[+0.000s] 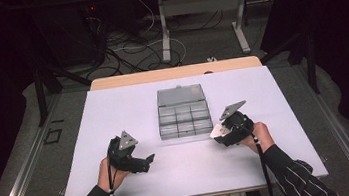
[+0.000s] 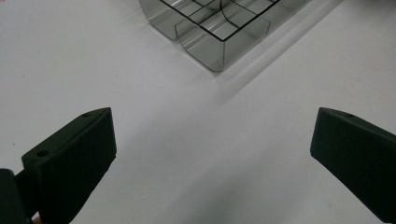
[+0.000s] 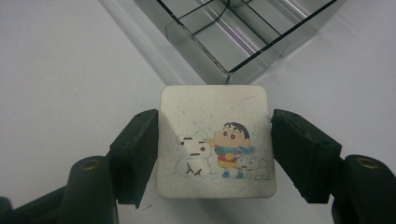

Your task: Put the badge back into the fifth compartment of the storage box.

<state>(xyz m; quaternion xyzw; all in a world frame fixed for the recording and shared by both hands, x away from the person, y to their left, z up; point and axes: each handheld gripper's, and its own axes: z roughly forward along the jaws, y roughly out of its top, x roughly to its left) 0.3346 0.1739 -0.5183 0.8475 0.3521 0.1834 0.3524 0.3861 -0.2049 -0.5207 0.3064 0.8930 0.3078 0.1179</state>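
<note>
A clear plastic compartment box (image 1: 185, 120) with its lid open lies mid-table; its near corner (image 2: 219, 44) shows in the left gripper view, and it appears again as the box (image 3: 243, 32) in the right gripper view. My right gripper (image 1: 222, 133) is shut on a square white card (image 3: 215, 140) printed with a cartoon child and a snowman, held flat just short of the box's corner. That card (image 1: 217, 131) shows as a pale patch at the jaws. My left gripper (image 1: 146, 161) rests open on the table left of the box, nothing between its fingers (image 2: 74, 154).
The white tabletop (image 1: 113, 110) has bare room on both sides of the box. A wooden strip (image 1: 174, 72) runs along the far edge. Beyond it stand another table's legs (image 1: 164, 28) and floor cables (image 1: 121, 49). Dark curtains flank the area.
</note>
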